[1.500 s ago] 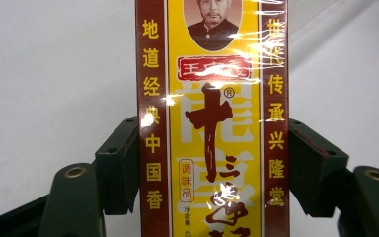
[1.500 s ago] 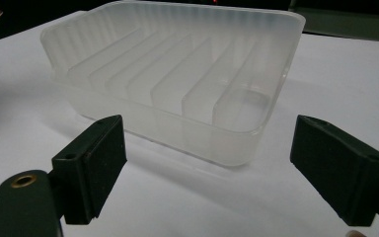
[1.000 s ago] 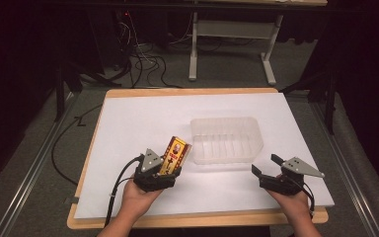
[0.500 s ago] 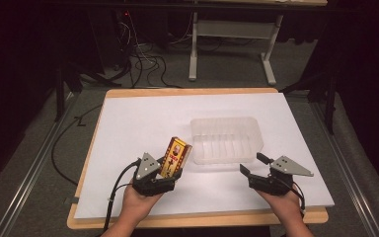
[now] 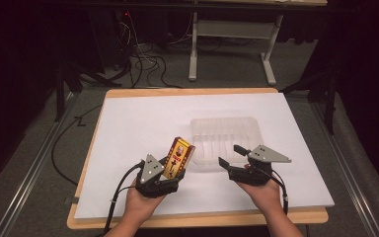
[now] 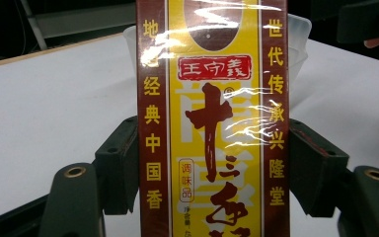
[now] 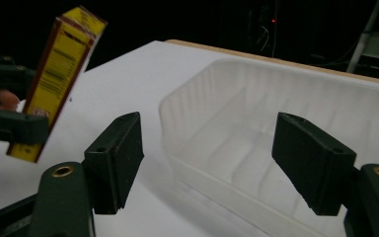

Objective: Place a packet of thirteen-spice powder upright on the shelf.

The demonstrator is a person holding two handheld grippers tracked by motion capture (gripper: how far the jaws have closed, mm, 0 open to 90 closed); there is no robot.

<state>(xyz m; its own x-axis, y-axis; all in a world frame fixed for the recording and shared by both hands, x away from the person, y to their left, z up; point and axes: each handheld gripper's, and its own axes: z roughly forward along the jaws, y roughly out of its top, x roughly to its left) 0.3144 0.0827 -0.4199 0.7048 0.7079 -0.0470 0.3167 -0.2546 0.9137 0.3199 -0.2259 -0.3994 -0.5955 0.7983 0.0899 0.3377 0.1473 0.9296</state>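
Box (image 5: 178, 158) of seasoning sits upright, clamped in your left gripper (image 5: 167, 173) near the table's (image 5: 128, 128) near-left edge. Your right gripper (image 5: 232, 157), jaws wide and empty, has slid left and farther to the clear tray's (image 5: 225, 136) near rim, likely to steady it; far side lies open.

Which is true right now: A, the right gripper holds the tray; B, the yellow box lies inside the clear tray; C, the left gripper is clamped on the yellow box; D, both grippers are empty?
C: the left gripper grips the yellow box by its sides, beside the tray; the right gripper is open.
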